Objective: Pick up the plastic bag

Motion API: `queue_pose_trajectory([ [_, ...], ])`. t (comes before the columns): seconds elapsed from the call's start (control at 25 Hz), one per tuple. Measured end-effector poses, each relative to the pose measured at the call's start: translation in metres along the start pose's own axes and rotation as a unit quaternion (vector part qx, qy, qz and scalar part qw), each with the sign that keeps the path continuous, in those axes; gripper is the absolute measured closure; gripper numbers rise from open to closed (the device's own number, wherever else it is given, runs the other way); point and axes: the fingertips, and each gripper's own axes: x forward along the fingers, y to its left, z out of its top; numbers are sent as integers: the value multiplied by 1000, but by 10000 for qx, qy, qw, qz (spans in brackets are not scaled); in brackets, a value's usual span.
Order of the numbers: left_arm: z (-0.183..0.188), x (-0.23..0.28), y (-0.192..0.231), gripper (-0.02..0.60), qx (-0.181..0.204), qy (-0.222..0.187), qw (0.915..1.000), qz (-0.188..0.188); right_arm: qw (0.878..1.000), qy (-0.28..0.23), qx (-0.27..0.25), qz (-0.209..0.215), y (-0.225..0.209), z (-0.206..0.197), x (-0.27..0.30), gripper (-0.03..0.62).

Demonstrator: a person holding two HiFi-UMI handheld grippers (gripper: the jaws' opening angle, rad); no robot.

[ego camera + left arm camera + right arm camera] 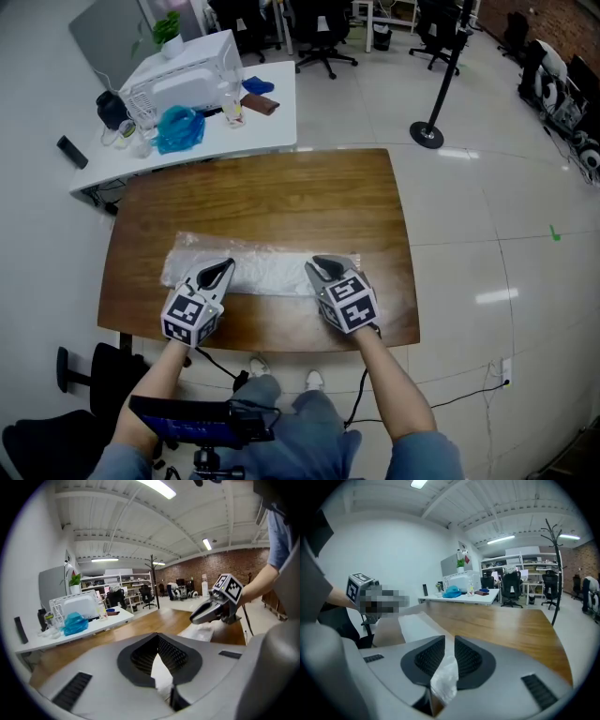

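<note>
Person: seated at the near edge, knees (300, 422) at the bottom of the head view, both forearms reaching forward over the wood.
Left gripper (225, 266): its tip is down on the left part of the bag. In its own view the pads meet at the tip with a sliver of white film between them, so it looks closed on the plastic.
Plastic bag (267, 267): clear, crinkled film lying lengthwise near the front edge of the surface, stretched between the two grippers. It looks flat against the wood, not raised.
Right gripper (321, 263): its tip is on the right part of the bag. In its own view the jaws stand narrow, with a bunched fold of film pinched between the pads.
Surface (281, 197): a brown wooden table, bare apart from the bag.
Behind, left: a white desk (272, 112) touching the far edge, carrying a white microwave (192, 75) and a crumpled blue bag (180, 128).
Behind, right: office chairs (319, 37) and a black stanchion post (429, 131) on the pale floor.
Done so far: both ends of the bag appear to be gripped.
Left to do: by my reading, the lift itself, which means raising both grippers together until the film comes clear of the wood.
</note>
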Motion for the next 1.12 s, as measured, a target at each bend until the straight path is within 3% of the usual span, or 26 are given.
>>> queue_pose_trajectory([
  [0.12, -43, -6, 41, 568, 137, 711, 9967, 357, 9997, 191, 130, 17, 19, -3, 24, 594],
  [0.24, -81, -13, 75, 568, 192, 1237, 9905, 574, 9991, 398, 124, 45, 34, -5, 48, 594],
  [0.56, -166, -26, 105, 568, 9, 2456, 9692, 194, 9938, 1057, 332, 12, 56, -30, 86, 594],
  [0.68, -184, -33, 106, 567, -117, 2582, 9658, 182, 9926, 1167, 326, 28, 62, -33, 91, 594],
  [1.0, -194, -55, 91, 566, -323, 2523, 9670, 174, 9874, 1562, 157, 175, 85, -58, 86, 594],
  [1.12, -183, -63, 101, 566, -360, 2178, 9738, 540, 9891, 1468, 60, 108, 86, -52, 79, 594],
])
